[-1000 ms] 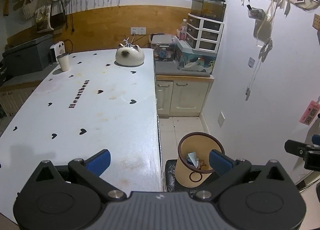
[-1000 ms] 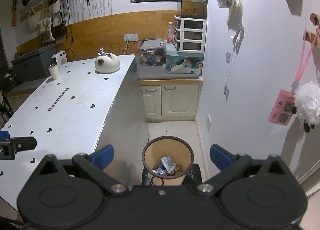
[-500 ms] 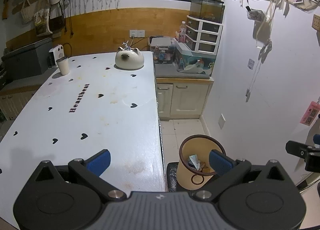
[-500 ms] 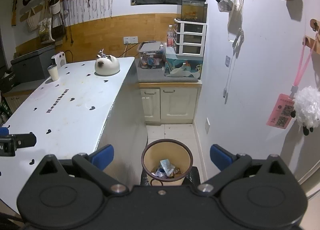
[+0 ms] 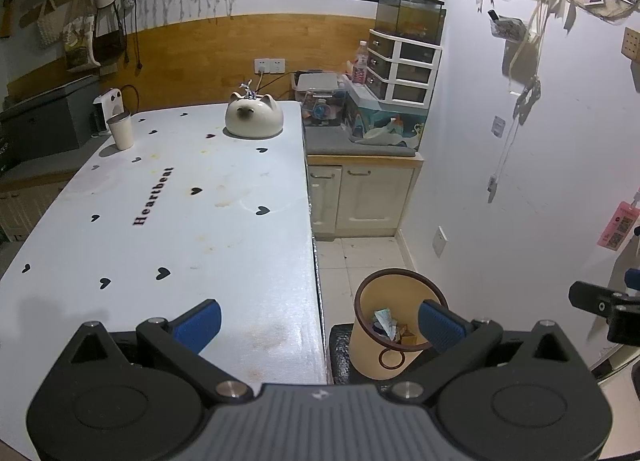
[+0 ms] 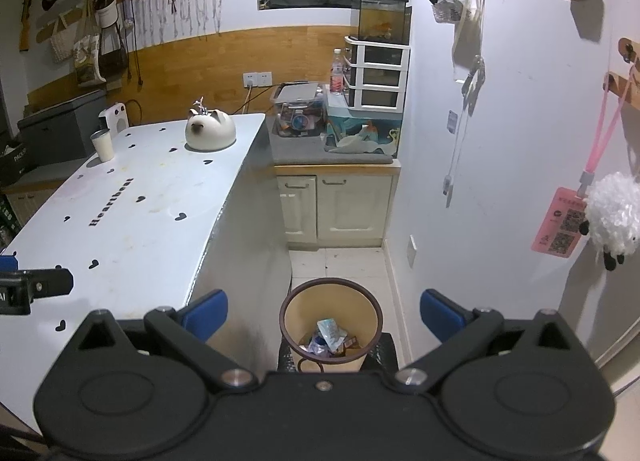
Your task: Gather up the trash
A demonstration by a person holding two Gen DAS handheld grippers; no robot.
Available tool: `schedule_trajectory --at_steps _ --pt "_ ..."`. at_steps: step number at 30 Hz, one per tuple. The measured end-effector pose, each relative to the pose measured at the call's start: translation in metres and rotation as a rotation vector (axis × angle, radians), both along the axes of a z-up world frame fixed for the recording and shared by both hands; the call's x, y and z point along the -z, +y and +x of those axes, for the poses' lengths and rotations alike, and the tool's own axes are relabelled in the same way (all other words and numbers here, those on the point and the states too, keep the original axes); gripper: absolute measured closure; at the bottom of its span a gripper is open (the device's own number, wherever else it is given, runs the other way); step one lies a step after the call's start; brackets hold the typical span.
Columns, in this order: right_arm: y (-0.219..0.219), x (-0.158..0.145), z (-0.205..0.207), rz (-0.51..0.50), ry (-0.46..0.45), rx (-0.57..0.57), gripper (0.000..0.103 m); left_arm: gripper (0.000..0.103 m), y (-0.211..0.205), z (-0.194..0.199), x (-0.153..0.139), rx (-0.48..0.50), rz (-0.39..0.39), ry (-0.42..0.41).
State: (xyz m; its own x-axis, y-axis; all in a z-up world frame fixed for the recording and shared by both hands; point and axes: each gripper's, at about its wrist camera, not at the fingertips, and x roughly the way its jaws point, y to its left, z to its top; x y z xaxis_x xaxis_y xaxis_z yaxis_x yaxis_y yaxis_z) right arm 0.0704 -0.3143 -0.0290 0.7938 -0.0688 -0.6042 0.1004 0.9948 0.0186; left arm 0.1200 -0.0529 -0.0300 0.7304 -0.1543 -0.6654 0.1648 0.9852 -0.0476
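Tan bin (image 6: 330, 315) is sitting on the floor just beside the desk (image 5: 168, 197), already holding the wrappers (image 6: 330, 335). Left hand-held gripper (image 5: 318, 319) and right hand-held gripper (image 6: 323, 311) are hanging released, empty. No trash is showing on the desk, so the task seems nearly done.

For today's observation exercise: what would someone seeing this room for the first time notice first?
Probably the long white table with black hearts and the word "Heartbeat", filling the left side. At its far end sits a cream animal-shaped pot, with a cup at the far left corner. On the floor beside the table stands a tan waste bin holding wrappers, below both open, empty tongs.
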Motion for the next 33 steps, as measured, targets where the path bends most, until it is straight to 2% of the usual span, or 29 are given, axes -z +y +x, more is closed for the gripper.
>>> schedule_trajectory --at_steps 33 --pt "-0.0013 0.0006 0.0021 0.000 0.003 0.003 0.000 0.000 -0.0028 0.0032 0.0010 0.000 0.003 0.001"
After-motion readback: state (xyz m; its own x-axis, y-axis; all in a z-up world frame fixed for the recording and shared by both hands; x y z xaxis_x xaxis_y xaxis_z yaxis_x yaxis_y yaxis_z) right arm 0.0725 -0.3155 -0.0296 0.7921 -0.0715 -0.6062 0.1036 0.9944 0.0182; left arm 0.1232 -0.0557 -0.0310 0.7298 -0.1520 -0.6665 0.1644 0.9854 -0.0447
